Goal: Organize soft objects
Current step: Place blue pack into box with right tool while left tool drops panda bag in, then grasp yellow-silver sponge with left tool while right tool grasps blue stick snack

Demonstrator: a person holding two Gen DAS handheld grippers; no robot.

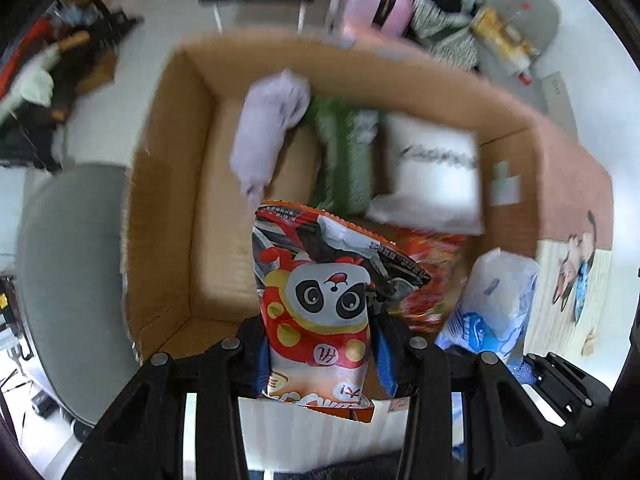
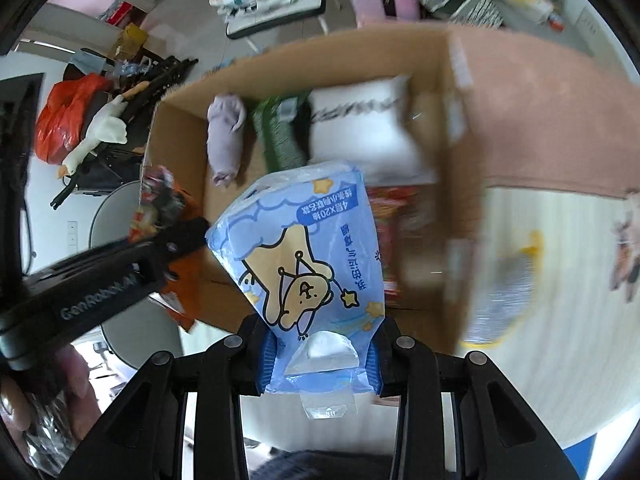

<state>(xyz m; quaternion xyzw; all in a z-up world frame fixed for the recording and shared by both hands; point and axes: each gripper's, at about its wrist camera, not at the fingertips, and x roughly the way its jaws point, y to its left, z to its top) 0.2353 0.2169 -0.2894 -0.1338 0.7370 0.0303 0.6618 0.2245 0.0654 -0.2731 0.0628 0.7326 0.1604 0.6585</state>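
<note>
Your left gripper (image 1: 320, 360) has its fingers clamped on the red panda-print snack bag (image 1: 320, 300), and your right gripper (image 2: 320, 354) squeezes the blue star-print tissue pack (image 2: 308, 256), both over the open cardboard box (image 1: 168, 200). Inside it lie a lilac plush toy (image 1: 268, 132), a green packet (image 1: 344, 160) and a white pillow (image 1: 432, 172).

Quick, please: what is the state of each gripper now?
Left gripper: closed, holding the panda snack bag.
Right gripper: closed, holding the blue tissue pack.
</note>
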